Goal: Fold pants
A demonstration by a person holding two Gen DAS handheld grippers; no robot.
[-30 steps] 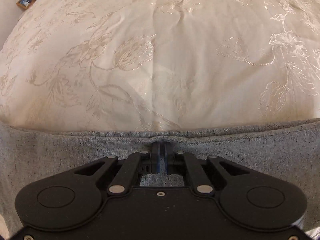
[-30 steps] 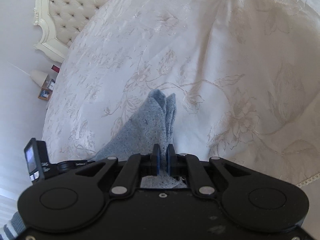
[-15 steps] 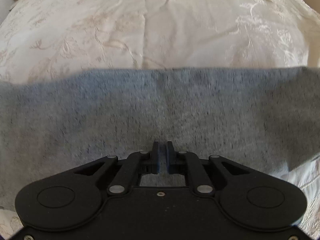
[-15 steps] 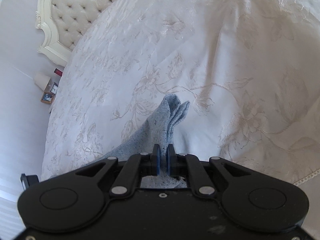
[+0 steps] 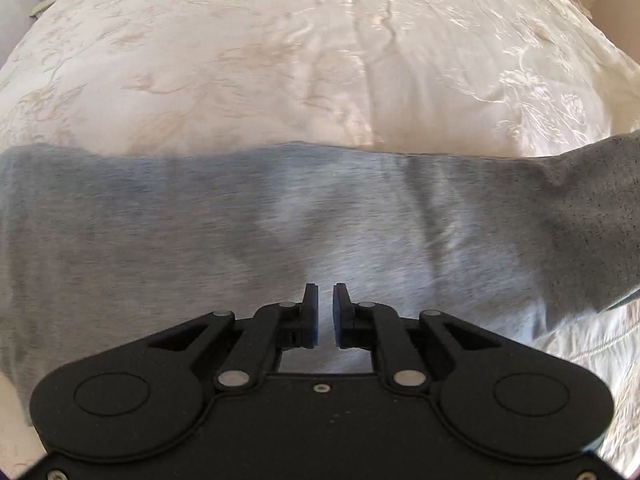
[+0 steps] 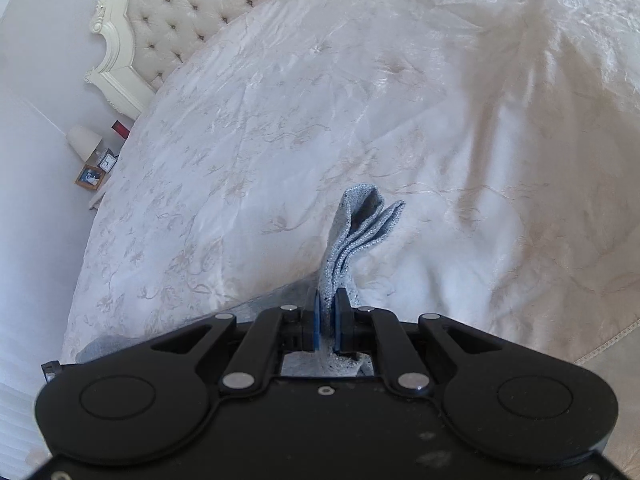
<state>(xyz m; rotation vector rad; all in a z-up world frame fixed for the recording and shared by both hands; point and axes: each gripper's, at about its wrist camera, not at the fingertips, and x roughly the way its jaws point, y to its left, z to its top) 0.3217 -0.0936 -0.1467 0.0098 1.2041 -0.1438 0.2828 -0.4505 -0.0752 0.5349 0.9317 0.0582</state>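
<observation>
The grey pants (image 5: 280,216) lie as a wide band across the cream bedspread in the left wrist view. My left gripper (image 5: 325,306) is above them, its jaws slightly parted with nothing between them. In the right wrist view my right gripper (image 6: 328,312) is shut on a bunched fold of the grey pants (image 6: 360,220), which sticks up past the fingertips above the bed.
The cream embroidered bedspread (image 5: 320,60) covers the whole bed. A tufted headboard (image 6: 180,8) stands at the far left. A bedside table with a lamp (image 6: 82,142) and picture frames (image 6: 91,176) is beside the bed.
My left gripper has opened a little and let go of the pants, which now lie spread on the bed. My right gripper still holds its fold and has shifted slightly.
</observation>
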